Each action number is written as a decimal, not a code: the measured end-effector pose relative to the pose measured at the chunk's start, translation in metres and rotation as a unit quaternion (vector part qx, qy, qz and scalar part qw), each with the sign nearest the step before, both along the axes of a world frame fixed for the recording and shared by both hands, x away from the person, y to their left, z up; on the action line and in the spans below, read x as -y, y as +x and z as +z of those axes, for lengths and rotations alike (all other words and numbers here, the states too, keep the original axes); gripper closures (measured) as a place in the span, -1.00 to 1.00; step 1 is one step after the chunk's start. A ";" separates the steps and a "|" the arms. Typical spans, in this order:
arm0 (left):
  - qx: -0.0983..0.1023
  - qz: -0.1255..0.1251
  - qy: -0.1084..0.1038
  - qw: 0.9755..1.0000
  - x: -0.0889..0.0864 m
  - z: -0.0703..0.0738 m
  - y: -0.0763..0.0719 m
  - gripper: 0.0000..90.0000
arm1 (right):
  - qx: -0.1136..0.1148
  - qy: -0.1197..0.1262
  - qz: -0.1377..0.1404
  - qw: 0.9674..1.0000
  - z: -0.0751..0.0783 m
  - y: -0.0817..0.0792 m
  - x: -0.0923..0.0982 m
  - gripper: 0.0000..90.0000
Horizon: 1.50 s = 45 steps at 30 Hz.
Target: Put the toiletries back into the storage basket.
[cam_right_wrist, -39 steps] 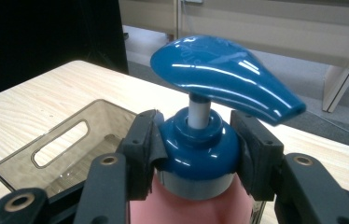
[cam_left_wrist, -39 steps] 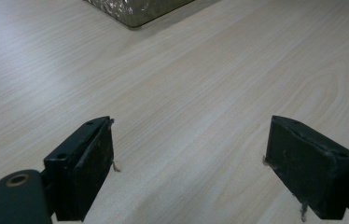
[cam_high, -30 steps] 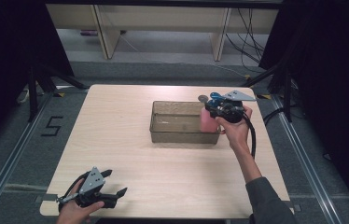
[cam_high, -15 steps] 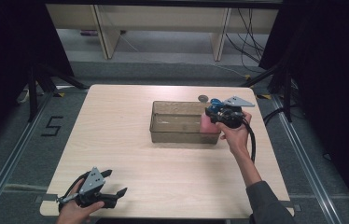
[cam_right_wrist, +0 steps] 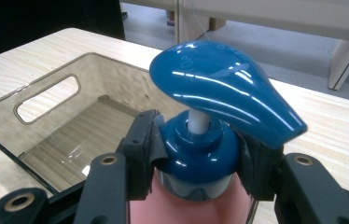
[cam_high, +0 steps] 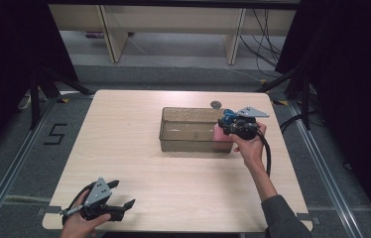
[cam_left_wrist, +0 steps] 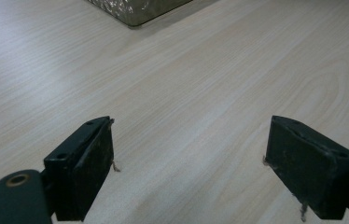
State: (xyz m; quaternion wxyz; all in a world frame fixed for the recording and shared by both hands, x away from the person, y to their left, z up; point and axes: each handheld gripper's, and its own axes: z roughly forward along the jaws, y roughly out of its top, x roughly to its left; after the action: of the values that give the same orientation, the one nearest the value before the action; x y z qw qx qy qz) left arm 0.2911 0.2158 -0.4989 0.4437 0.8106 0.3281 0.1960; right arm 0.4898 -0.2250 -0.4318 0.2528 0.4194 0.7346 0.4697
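Note:
A pink pump bottle [cam_high: 220, 133] with a blue pump head [cam_right_wrist: 219, 95] stands upright at the right end of a clear brownish bin [cam_high: 188, 130]. My right gripper [cam_high: 234, 127] is shut on the bottle's blue collar [cam_right_wrist: 196, 151], its jaws pressing on both sides. Whether the bottle rests on the bin floor I cannot tell. My left gripper [cam_high: 123, 194] is open near the table's front left corner, and in the left gripper view [cam_left_wrist: 189, 154] only bare wood lies between its pads.
The light wooden table [cam_high: 124, 129] carries the bin in its back right part. A small dark round disc [cam_high: 216, 104] lies behind the bin. The bin's corner [cam_left_wrist: 135, 9] is far ahead of the left gripper. Shelving legs and cables are beyond the table.
The right gripper with the pump bottle has shifted slightly lower at the bin's right end. The left gripper has stayed in place.

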 end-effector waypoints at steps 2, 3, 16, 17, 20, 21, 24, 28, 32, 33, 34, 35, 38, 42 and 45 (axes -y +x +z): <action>-0.001 0.002 -0.007 1.000 0.001 0.000 0.000 -0.67 | -0.006 0.008 -0.006 1.000 -0.001 -0.002 -0.001 0.19; -0.001 0.002 -0.007 1.000 0.001 0.000 0.000 -0.67 | -0.006 0.008 -0.006 1.000 -0.001 -0.002 -0.001 0.19; -0.001 -0.001 -0.009 1.000 0.002 -0.001 -0.001 -0.67 | -0.006 0.012 -0.012 1.000 -0.002 -0.004 -0.001 -0.15; 0.000 -0.002 -0.008 1.000 0.002 -0.001 -0.001 -0.67 | 0.000 0.018 -0.015 1.000 -0.001 -0.003 0.001 -0.23; 0.001 -0.003 -0.007 1.000 0.002 -0.001 0.000 -0.67 | 0.000 0.034 -0.023 0.999 0.003 -0.006 0.004 -0.32; 0.001 -0.003 -0.007 1.000 0.002 -0.001 0.000 -0.67 | -0.001 0.049 -0.025 0.998 0.006 -0.009 0.007 -0.40; 0.001 -0.001 -0.006 1.000 0.002 -0.001 0.000 -0.67 | 0.002 0.044 -0.026 0.999 0.008 -0.012 0.010 -0.42; 0.001 -0.001 -0.006 1.000 0.002 -0.001 -0.001 -0.67 | -0.006 0.051 -0.035 0.998 0.010 -0.019 0.013 -0.50; 0.002 -0.004 -0.007 1.000 0.001 -0.001 0.000 -0.67 | -0.011 0.069 -0.038 0.997 0.011 -0.025 0.016 -0.54; 0.003 -0.003 -0.006 1.000 0.001 -0.002 0.000 -0.67 | -0.011 0.069 -0.038 0.997 0.011 -0.025 0.016 -0.54; 0.002 -0.003 -0.006 1.000 0.001 -0.002 0.000 -0.67 | 0.004 0.057 -0.033 0.998 0.010 -0.025 0.018 -0.54; 0.002 -0.002 -0.006 1.000 0.002 -0.002 0.000 -0.67 | -0.010 0.065 -0.038 0.997 0.011 -0.028 0.017 -0.55; 0.002 -0.004 -0.008 1.000 0.001 -0.002 0.000 -0.67 | -0.004 0.064 -0.032 0.997 0.012 -0.031 0.018 -0.56; 0.002 -0.002 -0.009 1.000 0.001 -0.001 0.001 -0.67 | -0.008 0.066 -0.037 0.997 0.013 -0.038 0.020 -0.56; 0.002 -0.001 -0.009 1.000 0.001 -0.001 0.000 -0.67 | -0.004 0.067 -0.035 0.997 0.012 -0.039 0.021 -0.56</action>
State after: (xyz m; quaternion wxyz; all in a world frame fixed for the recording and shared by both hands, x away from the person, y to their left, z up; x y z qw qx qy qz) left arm 0.2915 0.2145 -0.5001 0.4513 0.8070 0.3279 0.1937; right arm 0.4505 -0.2459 -0.4202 0.2372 0.4629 0.6871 0.5072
